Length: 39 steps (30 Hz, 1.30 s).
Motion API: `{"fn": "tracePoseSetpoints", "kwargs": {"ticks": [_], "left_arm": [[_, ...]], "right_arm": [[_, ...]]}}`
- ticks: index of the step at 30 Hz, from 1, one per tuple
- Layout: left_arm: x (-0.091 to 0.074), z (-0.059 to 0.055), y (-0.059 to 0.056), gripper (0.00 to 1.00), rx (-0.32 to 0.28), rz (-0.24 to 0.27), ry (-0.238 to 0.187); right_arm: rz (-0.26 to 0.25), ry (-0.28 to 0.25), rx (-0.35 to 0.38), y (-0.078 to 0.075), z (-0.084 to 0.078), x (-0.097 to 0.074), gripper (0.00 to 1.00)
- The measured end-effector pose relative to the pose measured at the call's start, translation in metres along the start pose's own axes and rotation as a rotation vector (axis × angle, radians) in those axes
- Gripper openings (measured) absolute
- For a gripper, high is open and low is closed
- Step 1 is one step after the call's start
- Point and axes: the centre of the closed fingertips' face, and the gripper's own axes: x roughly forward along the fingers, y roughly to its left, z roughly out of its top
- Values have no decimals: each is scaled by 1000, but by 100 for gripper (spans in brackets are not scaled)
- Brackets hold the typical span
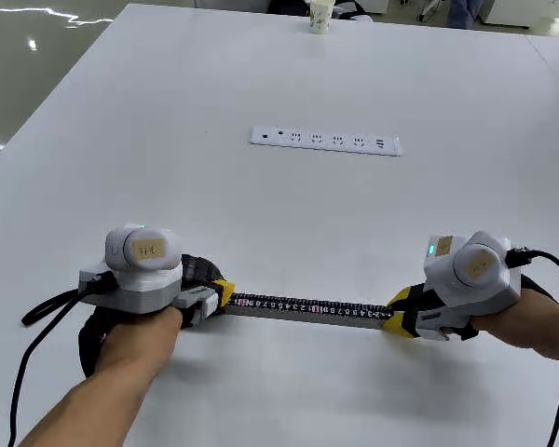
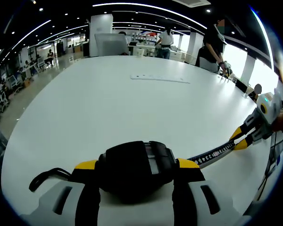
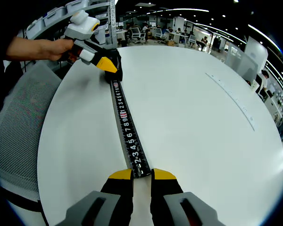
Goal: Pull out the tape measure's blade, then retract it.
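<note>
White tabletop (image 1: 261, 214) spans the scene. Nearest, at left, the left gripper (image 1: 219, 296) clenches the tape measure's black case (image 1: 197, 270) to anchor it. At right, the right gripper (image 3: 142, 175) pinches the tip of the blade (image 3: 127, 127) — so it lies flat and stretched between them. Farther off sit a power strip (image 1: 326, 141) and a paper cup (image 1: 321, 14).

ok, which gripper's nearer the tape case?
Left. The left gripper is clamped on the case itself; the right gripper is away from it, pinching the tip of the pulled-out blade at its far end.
</note>
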Motion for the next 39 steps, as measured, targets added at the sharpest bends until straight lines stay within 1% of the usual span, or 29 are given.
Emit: {"fn": "tracePoseSetpoints", "kwargs": {"ticks": [3, 21, 39], "left_arm": [[0, 0, 0, 57, -1, -3, -4], [-1, -1, 0, 57, -4, -16, 1], [-1, -1, 0, 57, -9, -25, 5]], "right_arm": [[0, 1, 1, 0, 0, 0, 9], [11, 2, -3, 4, 5, 4, 10], [25, 0, -13, 9, 18, 12, 10]]}}
